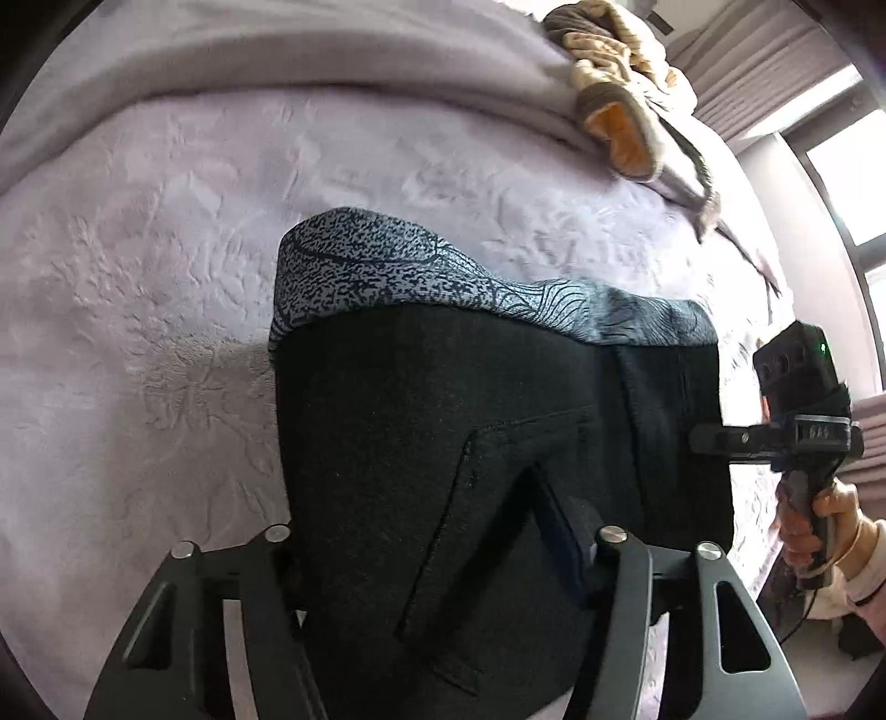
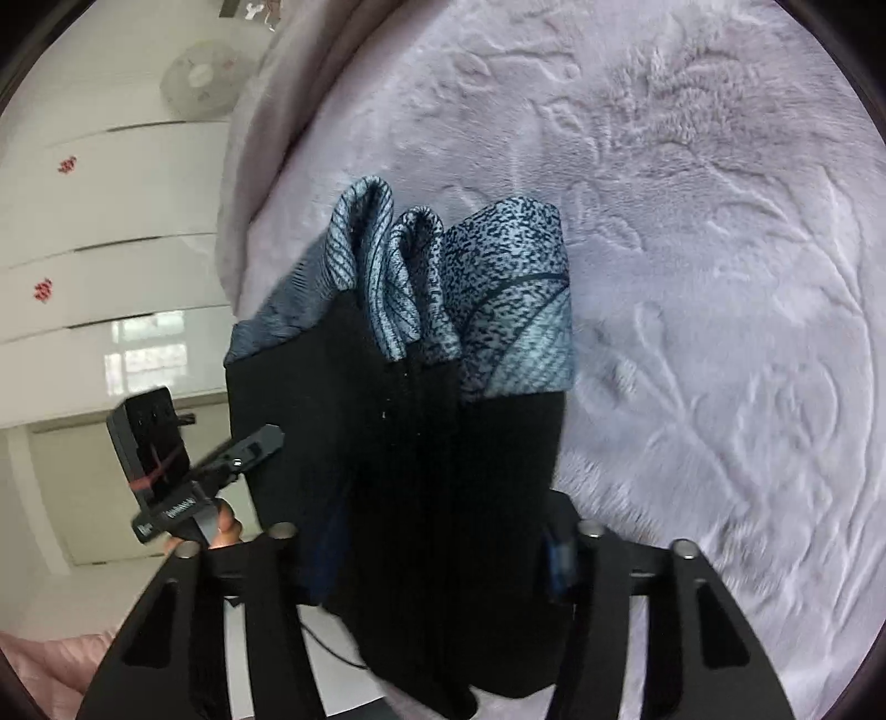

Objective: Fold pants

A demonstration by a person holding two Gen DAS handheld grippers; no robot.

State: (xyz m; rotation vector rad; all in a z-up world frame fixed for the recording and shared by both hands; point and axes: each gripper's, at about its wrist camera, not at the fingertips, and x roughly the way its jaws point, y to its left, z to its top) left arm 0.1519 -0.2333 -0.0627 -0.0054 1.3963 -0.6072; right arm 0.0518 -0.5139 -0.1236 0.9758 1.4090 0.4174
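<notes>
The black pants (image 1: 443, 443) have a grey speckled lining (image 1: 387, 271) folded out at their far end. They hang doubled above the lilac bedspread (image 1: 138, 277). My left gripper (image 1: 437, 548) is shut on the near edge of the pants, and the cloth hides its fingertips. My right gripper (image 1: 703, 437) shows at the right, clamped on the pants' right edge. In the right wrist view the pants (image 2: 421, 471) fill the space between the fingers of my right gripper (image 2: 437, 531), with the lining (image 2: 498, 310) bunched at the far end. My left gripper (image 2: 260, 443) holds their left edge.
A tan and brown fleece garment (image 1: 620, 94) lies on a rolled grey blanket (image 1: 277, 50) at the far side of the bed. Curtains and a window (image 1: 847, 183) are on the right. White wardrobe doors (image 2: 111, 232) and a fan (image 2: 202, 77) stand beyond the bed.
</notes>
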